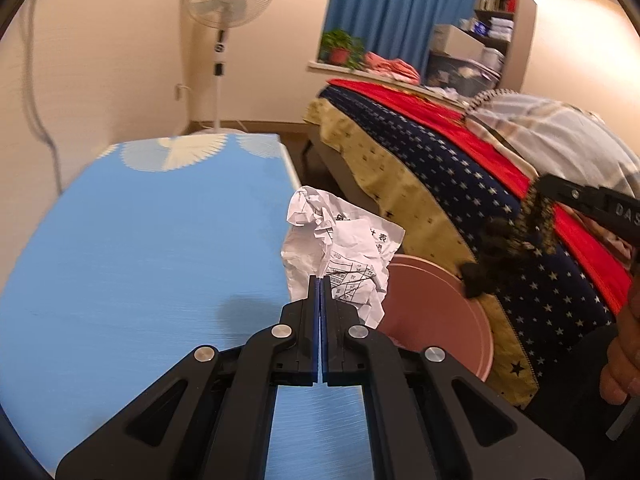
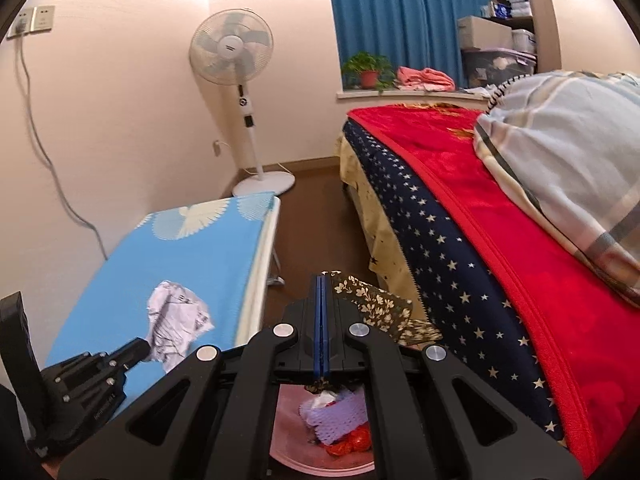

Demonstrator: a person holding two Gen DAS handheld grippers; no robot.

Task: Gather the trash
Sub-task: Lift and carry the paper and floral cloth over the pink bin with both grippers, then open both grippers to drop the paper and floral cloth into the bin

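Above the edge of the blue-covered table point(image 1: 140, 240), the crumpled printed paper point(image 1: 340, 248) is clamped between the closed fingers of the left gripper point(image 1: 320, 280). Just beside it, the right gripper point(image 2: 322, 280) is closed on a dark floral-patterned scrap point(image 2: 372, 300), held over the pink bin point(image 2: 288, 432) containing other trash. The bed point(image 2: 480, 208) lies to the right.

right gripper point(image 2: 322, 280): clamped on floral cloth point(image 2: 376, 304), above pink bin point(image 2: 288, 456) | left gripper point(image 2: 144, 346): pinching paper wad point(image 2: 176, 320) over blue table point(image 2: 192, 248), near right edge
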